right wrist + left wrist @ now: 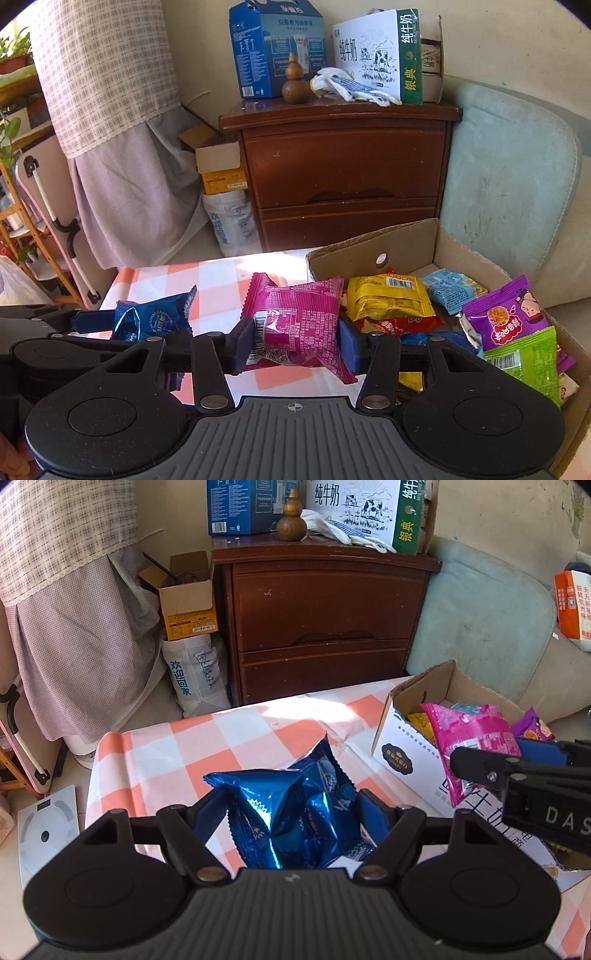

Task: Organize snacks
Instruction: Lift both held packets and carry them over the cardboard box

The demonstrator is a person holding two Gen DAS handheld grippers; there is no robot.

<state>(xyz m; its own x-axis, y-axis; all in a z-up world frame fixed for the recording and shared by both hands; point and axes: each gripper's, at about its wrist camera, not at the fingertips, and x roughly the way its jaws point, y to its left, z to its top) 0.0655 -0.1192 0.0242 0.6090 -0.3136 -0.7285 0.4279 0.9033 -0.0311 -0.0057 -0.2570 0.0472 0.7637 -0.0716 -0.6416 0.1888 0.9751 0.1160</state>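
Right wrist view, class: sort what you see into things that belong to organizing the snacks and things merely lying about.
Belongs to the job:
- magenta packet in the right gripper
- blue packet in the left gripper
- cardboard box of snacks
- yellow packet
- purple packet

Lying about:
- wooden gourd
- white gloves
- milk carton
- brown cabinet

My left tongs (291,812) sit over the surface (258,720) with a foil packet (291,812) between them. To their right, my right tongs (295,332) have a second packet (295,317) clamped between them, just left of the cardboard box (369,247) with loose snack packets (391,297) lying in it. Behind the surface stands a cabinet (343,166), with two cartons (277,48), a gourd (295,83) and gloves (351,86) on top. An armchair (509,177) stands right of the cabinet, behind the box.
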